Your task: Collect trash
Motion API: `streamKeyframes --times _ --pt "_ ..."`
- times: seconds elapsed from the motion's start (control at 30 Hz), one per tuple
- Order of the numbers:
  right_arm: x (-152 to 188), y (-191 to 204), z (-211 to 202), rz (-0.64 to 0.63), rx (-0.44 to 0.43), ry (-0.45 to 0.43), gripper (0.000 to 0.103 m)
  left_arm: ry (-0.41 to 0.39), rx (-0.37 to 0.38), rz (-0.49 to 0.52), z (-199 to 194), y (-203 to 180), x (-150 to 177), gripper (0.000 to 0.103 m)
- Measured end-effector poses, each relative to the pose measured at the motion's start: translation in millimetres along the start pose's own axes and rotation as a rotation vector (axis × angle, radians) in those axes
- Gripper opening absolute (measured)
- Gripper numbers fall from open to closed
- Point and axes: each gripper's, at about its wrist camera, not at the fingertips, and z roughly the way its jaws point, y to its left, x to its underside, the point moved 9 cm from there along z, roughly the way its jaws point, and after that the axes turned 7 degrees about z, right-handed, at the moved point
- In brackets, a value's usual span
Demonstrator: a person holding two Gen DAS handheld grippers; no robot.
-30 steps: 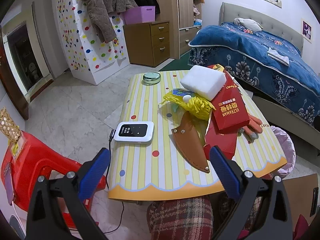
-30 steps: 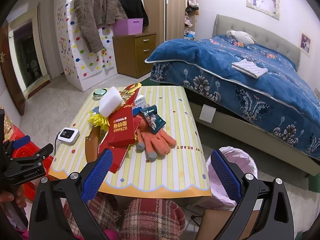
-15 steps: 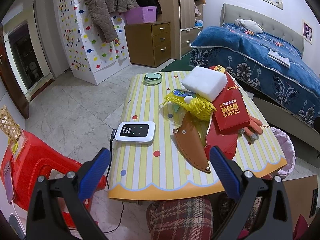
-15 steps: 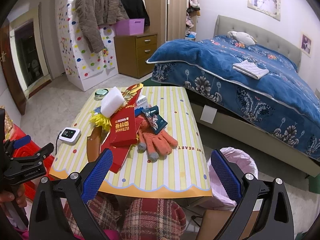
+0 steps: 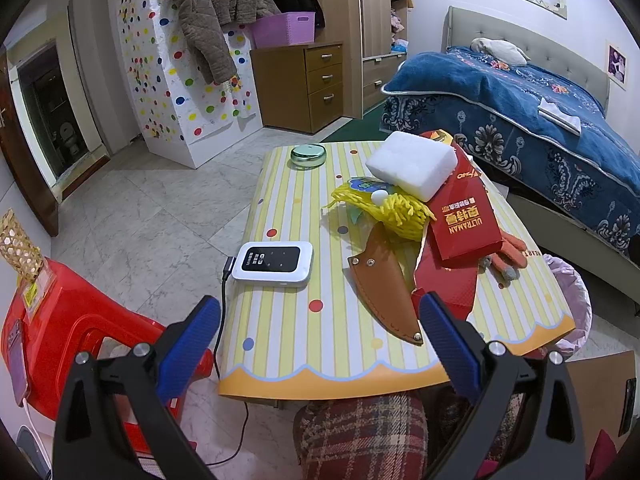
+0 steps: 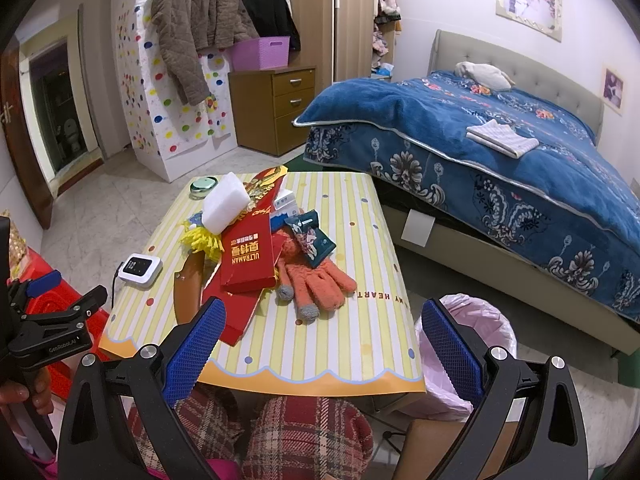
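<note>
Your striped tabletop (image 6: 352, 344) carries a glove (image 6: 316, 280) and red packet (image 6: 246, 258) at 12 o'clock; bin (image 6: 472, 316) at 2; both grippers (image 6: 320, 340) (image 5: 320, 332) gape empty.

The counter (image 6: 360, 216), covered in a yellow-striped, dotted cloth, carries a heap of things. In the right wrist view a green round tin (image 6: 203, 185) sits at eleven o'clock, a white device (image 6: 140, 267) with a cable at nine o'clock, a brown leather sheath (image 6: 188, 280) just beside it, and orange gloves (image 6: 316, 280) near the centre. A red packet (image 6: 248, 256) lies on red paper, touching a yellow tassel (image 6: 202, 238), with a white block (image 6: 225, 202) resting on them.
</note>
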Motion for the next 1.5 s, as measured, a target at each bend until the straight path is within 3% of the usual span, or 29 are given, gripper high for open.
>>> streamKeyframes --times 0.4,0.5,0.6,0.7,0.73,0.8,0.97,1.17,1.23,1.3,1.5 --pt "-2 17 4 0.017 -0.054 -0.02 0.097 -0.018 0.031 0.027 7 -7 -8 0.096" --pt "-1 7 28 -0.042 -0.015 0.031 0.097 -0.035 0.054 0.044 11 -16 -16 0.096" --pt "-15 8 31 -0.04 -0.054 -0.059 0.097 -0.054 0.059 0.088 17 -25 -25 0.096" --pt "-19 4 41 -0.019 -0.06 -0.051 0.097 -0.071 0.055 0.109 23 -31 -37 0.096" --pt "-27 2 40 -0.019 -0.045 -0.095 0.097 -0.076 0.055 0.113 26 -33 -42 0.096" --pt "-33 -2 46 -0.035 0.001 -0.101 0.097 -0.09 0.061 0.124 31 -36 -51 0.096" --pt "-30 -9 66 -0.027 -0.016 -0.013 0.096 -0.096 0.092 0.14 52 -48 -70 0.096" --pt "-31 -3 82 -0.054 -0.06 0.011 0.089 -0.088 0.186 0.15 78 -70 -88 0.078" --pt "-32 -2 89 -0.054 -0.056 0.025 0.071 -0.094 0.208 0.168 84 -78 -93 0.07" --pt "-33 -2 96 -0.053 -0.06 0.036 0.068 -0.091 0.226 0.178 90 -85 -97 0.061" --pt "-36 -3 106 -0.051 -0.048 0.028 0.069 -0.107 0.245 0.215 101 -99 -108 0.06"
